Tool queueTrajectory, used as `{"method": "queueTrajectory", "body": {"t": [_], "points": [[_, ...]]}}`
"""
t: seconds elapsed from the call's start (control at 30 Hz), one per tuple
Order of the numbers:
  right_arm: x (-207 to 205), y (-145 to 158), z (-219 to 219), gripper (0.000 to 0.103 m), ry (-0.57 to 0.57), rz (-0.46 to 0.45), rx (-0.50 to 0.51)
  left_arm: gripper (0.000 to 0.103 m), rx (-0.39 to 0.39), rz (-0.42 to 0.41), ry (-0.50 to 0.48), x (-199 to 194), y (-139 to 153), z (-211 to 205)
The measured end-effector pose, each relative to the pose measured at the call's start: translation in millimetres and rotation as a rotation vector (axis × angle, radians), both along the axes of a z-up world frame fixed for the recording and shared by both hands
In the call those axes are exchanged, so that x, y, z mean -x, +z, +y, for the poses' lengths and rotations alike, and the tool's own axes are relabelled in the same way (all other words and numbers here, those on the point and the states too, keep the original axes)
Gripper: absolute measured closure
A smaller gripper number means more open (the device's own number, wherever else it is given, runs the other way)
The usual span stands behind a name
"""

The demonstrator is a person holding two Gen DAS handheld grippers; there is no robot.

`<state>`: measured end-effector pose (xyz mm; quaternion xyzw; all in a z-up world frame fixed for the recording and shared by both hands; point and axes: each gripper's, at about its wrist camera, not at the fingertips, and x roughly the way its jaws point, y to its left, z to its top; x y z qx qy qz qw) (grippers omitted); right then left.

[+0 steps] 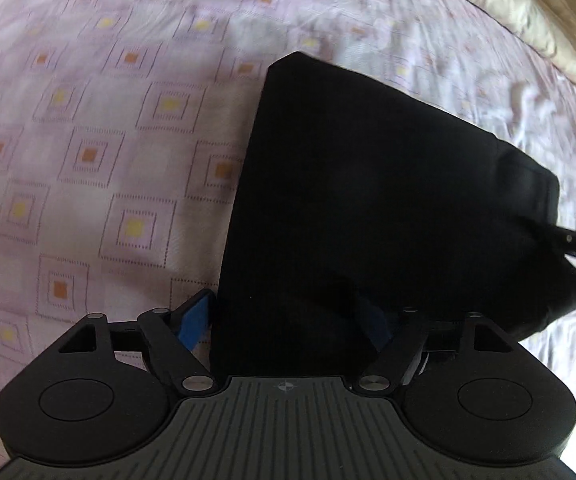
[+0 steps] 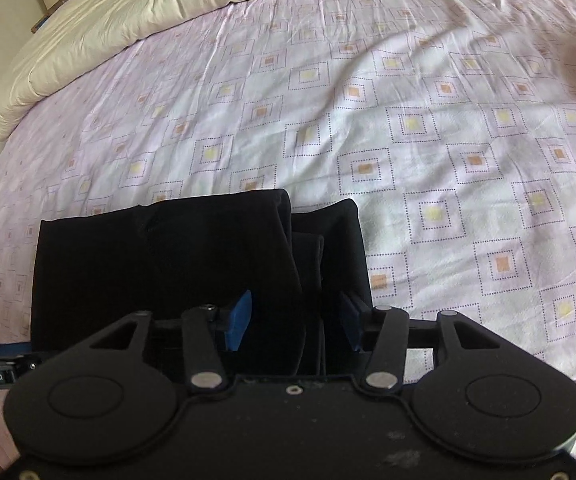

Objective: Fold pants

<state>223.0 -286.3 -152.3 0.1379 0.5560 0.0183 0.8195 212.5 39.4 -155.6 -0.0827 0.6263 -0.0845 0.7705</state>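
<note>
Left gripper (image 1: 288,320): jaws spread wide and straddling the near edge of the pants; the blue pads stand clear of the cloth, gripping nothing.
Left pads (image 1: 193,320): one at 9 o'clock of the cloth edge, over the sheet; the other lies half hidden in the dark fabric at 3 o'clock.
Right gripper (image 2: 294,320): jaws partly parted over the layered folds, blue pads (image 2: 239,320) either side, not pressing.
Pants (image 1: 368,200): black, folded into a compact stack flat on the bed; in the right wrist view the folded layers show at its 3 o'clock side.
Bedsheet (image 2: 408,120): pale lilac with dotted squares, under the pants.
Duvet (image 2: 147,4): cream, bunched at 12 o'clock, well apart from the pants.
</note>
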Motion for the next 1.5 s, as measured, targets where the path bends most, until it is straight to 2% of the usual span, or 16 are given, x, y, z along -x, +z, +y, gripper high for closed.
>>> {"method": "queueTrajectory", "body": {"t": [0.03,0.27,0.37,0.4,0.43,0.53,0.63,0.8,0.97,1.13,1.23,1.27,1.33,1.4,1.47,1.5], "points": [[-2,-2,1,0.047,0.009,-0.001,0.001,0.023,0.015,0.005,0.012,-2,0,2],[-10,-12,0,0.041,0.002,0.014,-0.053,0.016,-0.031,-0.004,-0.041,1,1,-11],[-17,-6,6,0.050,0.012,0.045,-0.034,0.015,-0.039,-0.012,-0.035,3,2,-13],[-18,-1,8,0.071,0.020,0.034,-0.015,0.015,-0.041,-0.013,-0.035,4,3,-13],[-18,7,8,0.081,0.025,0.014,-0.015,0.015,-0.040,-0.013,-0.035,5,3,-13],[-12,33,3,0.090,0.011,-0.051,-0.043,0.017,-0.033,-0.030,-0.041,4,11,-13],[-7,48,-1,0.093,-0.004,-0.098,0.019,0.017,-0.043,-0.089,-0.082,8,27,-17],[-13,15,-6,0.091,0.020,0.002,0.066,0.017,-0.046,-0.169,-0.123,4,54,-22],[-19,6,-5,0.087,0.039,0.023,0.092,0.017,-0.100,-0.208,-0.067,-35,61,-21],[-18,-1,-10,0.085,-0.003,0.047,0.061,0.017,-0.176,-0.153,-0.040,-83,35,-24],[-18,-3,-10,0.084,-0.008,0.047,0.058,0.015,-0.168,-0.076,-0.043,-96,10,-19],[-18,-4,-9,0.084,-0.006,0.046,0.060,0.011,-0.159,-0.066,-0.043,-98,6,-17],[-18,-2,-9,0.084,-0.007,0.046,0.062,0.010,-0.156,-0.063,-0.061,-100,7,-16],[-18,-1,-11,0.083,-0.011,0.047,0.056,0.013,-0.169,-0.084,-0.092,-99,13,-14],[-16,4,-13,0.078,-0.020,0.044,0.056,0.022,-0.188,-0.146,-0.105,-90,31,-16],[-15,9,-13,0.076,-0.022,0.037,0.064,0.022,-0.190,-0.179,-0.106,-83,42,-14]]}}
